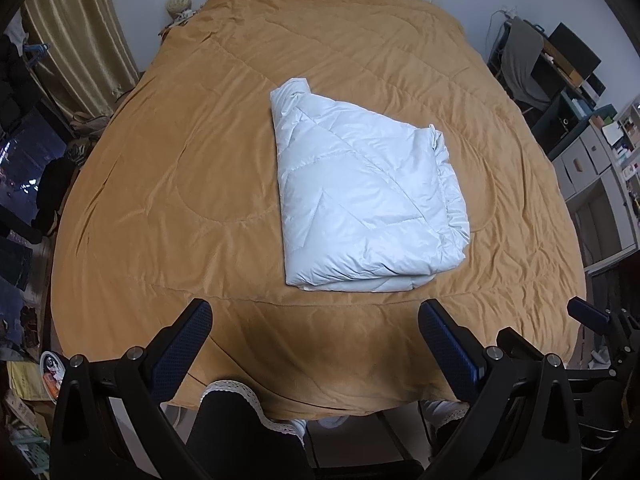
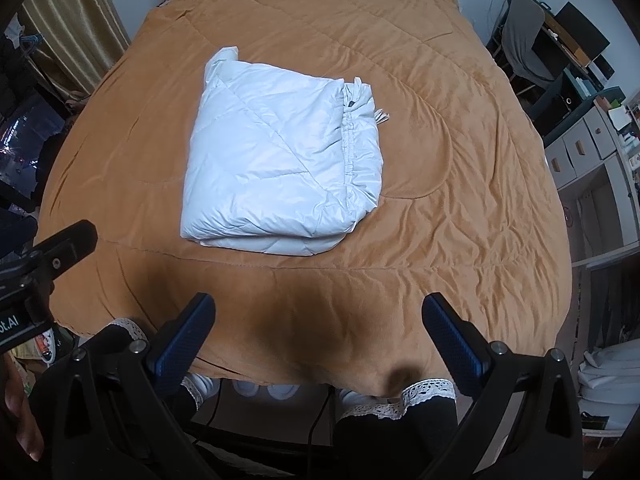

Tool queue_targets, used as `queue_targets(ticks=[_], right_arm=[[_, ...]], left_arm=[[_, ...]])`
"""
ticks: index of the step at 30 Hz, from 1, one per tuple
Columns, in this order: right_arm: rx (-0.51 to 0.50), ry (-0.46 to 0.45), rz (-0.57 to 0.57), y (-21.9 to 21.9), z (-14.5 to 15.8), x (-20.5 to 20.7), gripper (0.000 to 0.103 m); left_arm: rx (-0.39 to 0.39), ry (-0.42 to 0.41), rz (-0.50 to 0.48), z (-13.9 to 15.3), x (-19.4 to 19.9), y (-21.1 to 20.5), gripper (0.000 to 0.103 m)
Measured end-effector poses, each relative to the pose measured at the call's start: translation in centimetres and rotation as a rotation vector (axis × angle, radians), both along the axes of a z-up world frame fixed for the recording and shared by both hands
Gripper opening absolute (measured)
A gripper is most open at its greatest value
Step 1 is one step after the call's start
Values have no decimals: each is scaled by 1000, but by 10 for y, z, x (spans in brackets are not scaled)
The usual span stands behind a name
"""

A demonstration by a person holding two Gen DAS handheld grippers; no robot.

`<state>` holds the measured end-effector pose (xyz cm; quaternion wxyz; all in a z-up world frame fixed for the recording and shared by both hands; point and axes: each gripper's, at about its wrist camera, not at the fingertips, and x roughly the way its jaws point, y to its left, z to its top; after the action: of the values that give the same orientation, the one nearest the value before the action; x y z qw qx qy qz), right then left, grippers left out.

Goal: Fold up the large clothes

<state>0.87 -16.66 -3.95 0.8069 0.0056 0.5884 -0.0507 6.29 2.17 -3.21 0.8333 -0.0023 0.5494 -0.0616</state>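
Observation:
A white padded jacket (image 1: 368, 196) lies folded into a thick rectangle on the middle of the mustard bed cover (image 1: 180, 184). It also shows in the right wrist view (image 2: 276, 168), with its gathered hem on the right side. My left gripper (image 1: 316, 324) is open and empty, held back above the bed's near edge, well short of the jacket. My right gripper (image 2: 320, 320) is open and empty too, also back over the near edge. The left gripper's finger (image 2: 66, 244) shows at the left of the right wrist view.
The bed cover (image 2: 460, 208) fills most of both views. A curtain (image 1: 76, 40) hangs at the left. Shelves and drawers (image 1: 592, 152) stand at the right. Clutter lies on the floor at the left (image 1: 24, 280). The person's legs (image 2: 384, 408) stand at the bed's foot.

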Motion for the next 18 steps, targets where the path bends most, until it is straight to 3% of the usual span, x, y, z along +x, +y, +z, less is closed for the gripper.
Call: queue_targets(ticks=[18], right_arm=[[19, 39, -1, 0, -8, 2, 103]], left_arm=[[-5, 26, -5, -5, -1, -2, 103]])
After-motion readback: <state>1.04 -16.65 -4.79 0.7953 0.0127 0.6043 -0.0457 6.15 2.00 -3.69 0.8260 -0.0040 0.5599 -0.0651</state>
